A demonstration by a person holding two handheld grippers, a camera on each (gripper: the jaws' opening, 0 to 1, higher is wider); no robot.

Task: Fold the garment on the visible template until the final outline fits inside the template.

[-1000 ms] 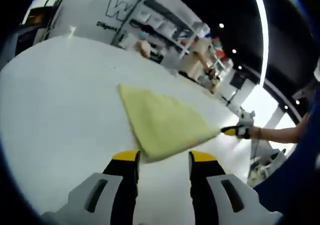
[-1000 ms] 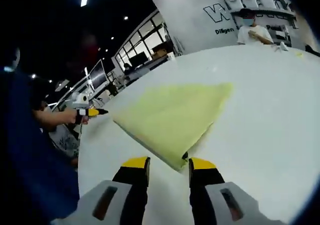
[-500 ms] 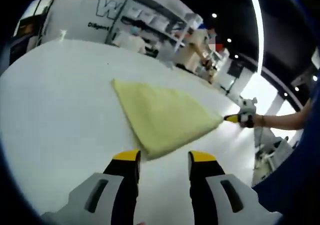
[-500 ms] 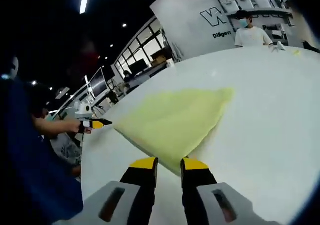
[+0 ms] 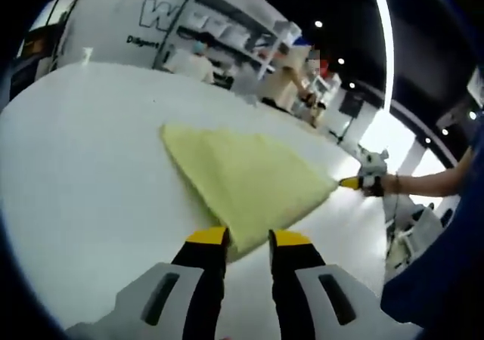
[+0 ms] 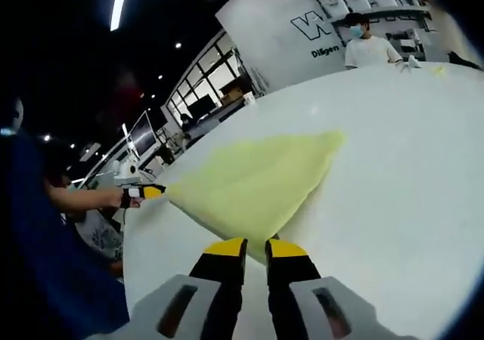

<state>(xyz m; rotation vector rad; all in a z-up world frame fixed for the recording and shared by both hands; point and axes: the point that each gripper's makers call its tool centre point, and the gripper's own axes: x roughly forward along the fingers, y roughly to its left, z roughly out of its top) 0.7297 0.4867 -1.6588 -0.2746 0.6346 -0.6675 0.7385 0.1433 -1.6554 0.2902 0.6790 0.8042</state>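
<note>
Hand-held grippers [image 5: 246,239] [image 6: 255,248] pinching garment [image 5: 242,175] corners

Only readable stuff is on the white wall panel [image 6: 302,30] in the background: a big "W" logo, cut off, and smaller lettering under it starting "Dil", rest unreadable.

Grey left gripper [image 5: 247,241], yellow-tipped black jaws, blue sleeve [image 6: 53,264]

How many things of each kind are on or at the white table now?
Yellow cloth: 1
Grippers: 2, the left gripper and the right gripper
White table: 1
Total: 4
</note>
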